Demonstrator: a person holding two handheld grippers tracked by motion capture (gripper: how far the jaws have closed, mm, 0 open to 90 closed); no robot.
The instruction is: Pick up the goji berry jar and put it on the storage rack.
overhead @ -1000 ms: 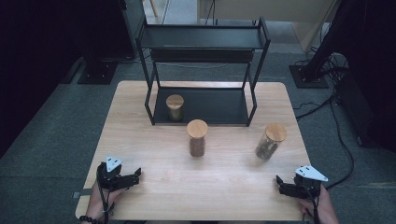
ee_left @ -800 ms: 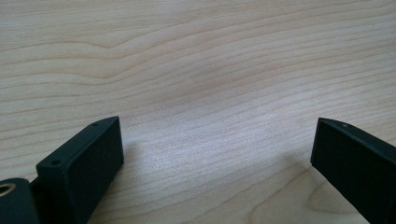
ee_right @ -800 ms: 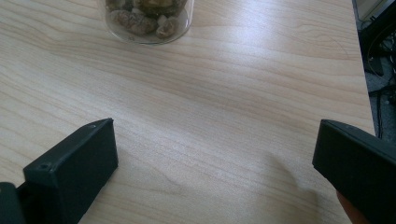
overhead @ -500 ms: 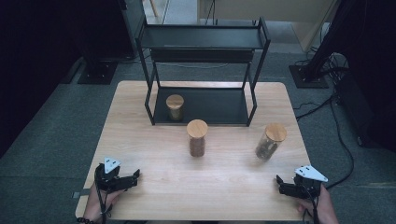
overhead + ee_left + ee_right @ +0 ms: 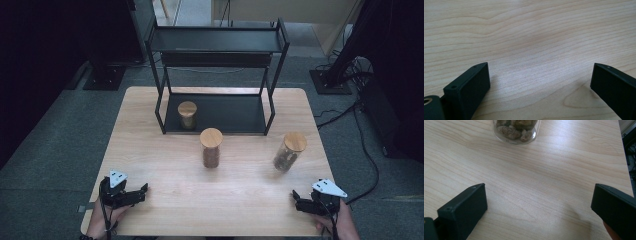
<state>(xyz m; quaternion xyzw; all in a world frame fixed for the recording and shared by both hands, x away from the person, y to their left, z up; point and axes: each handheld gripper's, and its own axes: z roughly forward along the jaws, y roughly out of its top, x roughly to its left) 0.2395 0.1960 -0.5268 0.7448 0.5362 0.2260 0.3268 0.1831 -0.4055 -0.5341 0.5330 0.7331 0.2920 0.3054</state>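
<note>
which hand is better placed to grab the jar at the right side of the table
Right. The right gripper sits just below the right jar, and its own view shows that jar's base straight ahead of open jaws. The left gripper is across the table.

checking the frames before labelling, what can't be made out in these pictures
- Right jar: right gripper view, lid and upper body cut off by the top edge.
- Middle jar and shelf jar: high view, contents too small to tell.
- Shelf jar base: high view, behind the rack rail.
- Hands: high view, cut off by the bottom edge.
</note>
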